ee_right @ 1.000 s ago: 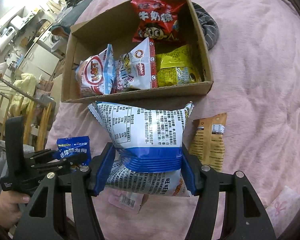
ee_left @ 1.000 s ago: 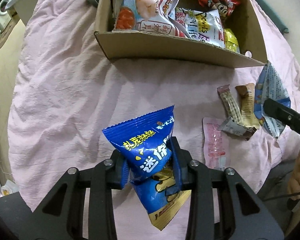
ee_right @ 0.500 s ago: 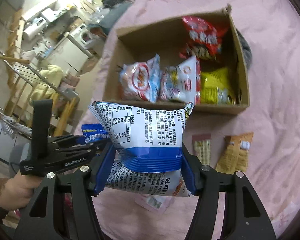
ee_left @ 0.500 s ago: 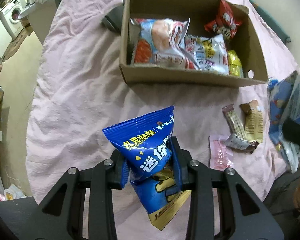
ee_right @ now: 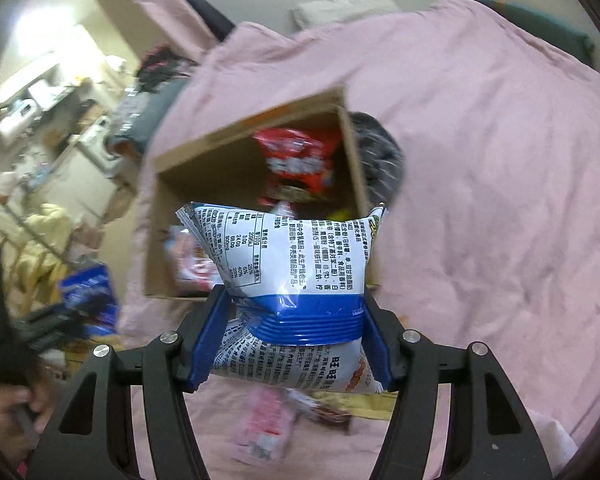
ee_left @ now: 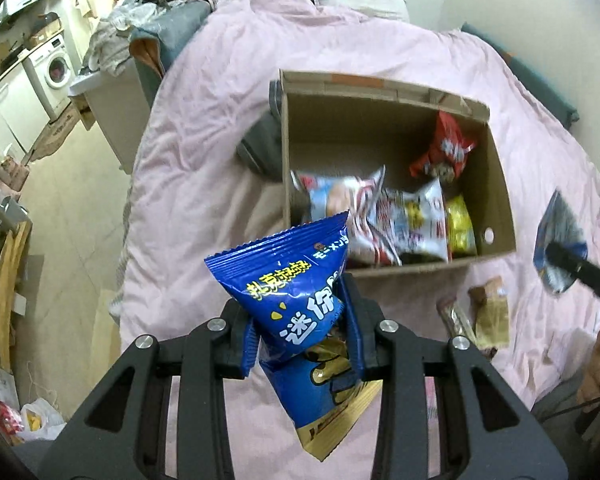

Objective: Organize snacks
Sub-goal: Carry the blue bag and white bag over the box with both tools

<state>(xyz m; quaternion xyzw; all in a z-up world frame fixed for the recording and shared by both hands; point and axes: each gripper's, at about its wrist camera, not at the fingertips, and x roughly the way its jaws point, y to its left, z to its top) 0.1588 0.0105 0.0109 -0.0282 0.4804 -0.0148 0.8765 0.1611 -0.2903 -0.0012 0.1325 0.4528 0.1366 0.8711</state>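
Inside cardboard box (ee_left: pixel 496 184), red packet (ee_left: pixel 446 148), yellow packet (ee_left: pixel 460 228), white packets (ee_left: pixel 412 220)

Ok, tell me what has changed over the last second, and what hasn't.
Both grippers have lifted and tipped up: the cardboard box now sits lower and smaller in both views, with the room behind showing. Nothing was grabbed or released. The left gripper stays clamped on the blue snack packet, the right gripper on the white and blue bag. The snacks in the box and on the pink blanket lie as before.
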